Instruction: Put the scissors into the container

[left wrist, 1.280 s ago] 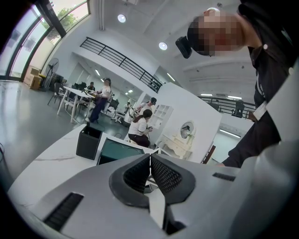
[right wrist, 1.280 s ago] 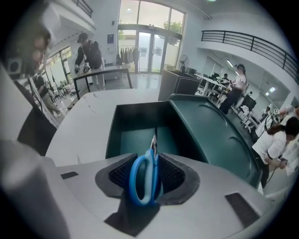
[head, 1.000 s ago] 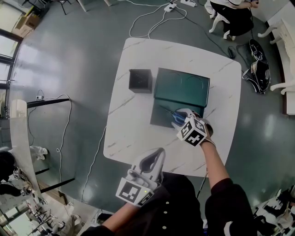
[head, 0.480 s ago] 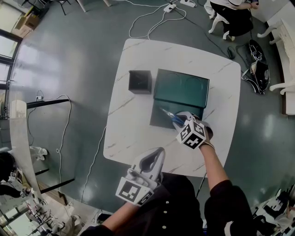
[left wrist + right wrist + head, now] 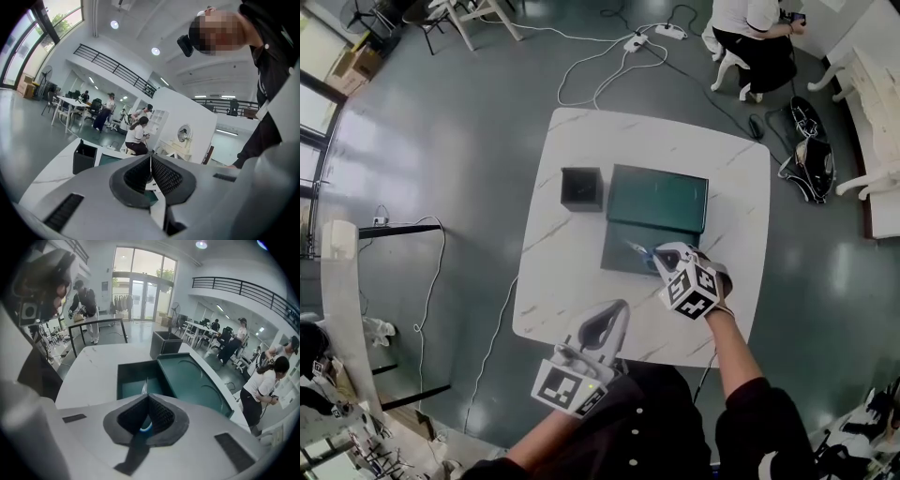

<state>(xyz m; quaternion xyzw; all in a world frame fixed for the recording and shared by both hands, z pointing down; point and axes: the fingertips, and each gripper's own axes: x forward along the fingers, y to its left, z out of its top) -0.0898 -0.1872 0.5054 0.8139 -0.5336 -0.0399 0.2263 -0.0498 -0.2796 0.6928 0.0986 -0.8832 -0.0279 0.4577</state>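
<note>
The scissors (image 5: 639, 249), blue-handled with grey blades, are in my right gripper (image 5: 664, 255), whose jaws have just been closing and now press on the handle. They hang over the open green box (image 5: 623, 255), blades pointing to the table's left. In the right gripper view the blade (image 5: 145, 387) sticks out past the shut fingertips of the right gripper (image 5: 148, 398), above the box's tray (image 5: 129, 380). A black square container (image 5: 582, 187) stands left of the box's lid (image 5: 658, 199). My left gripper (image 5: 617, 311) is shut and empty at the table's near edge.
The white marble table (image 5: 562, 281) stands on a grey floor crossed by white cables (image 5: 600, 66). A seated person (image 5: 750, 33) is beyond the far corner, with bags (image 5: 806, 159) beside them. The left gripper view shows the left gripper (image 5: 150, 160) and the black container (image 5: 84, 157).
My right gripper has shut on the scissors and lifted them off the green tray. The left gripper has risen slightly.
</note>
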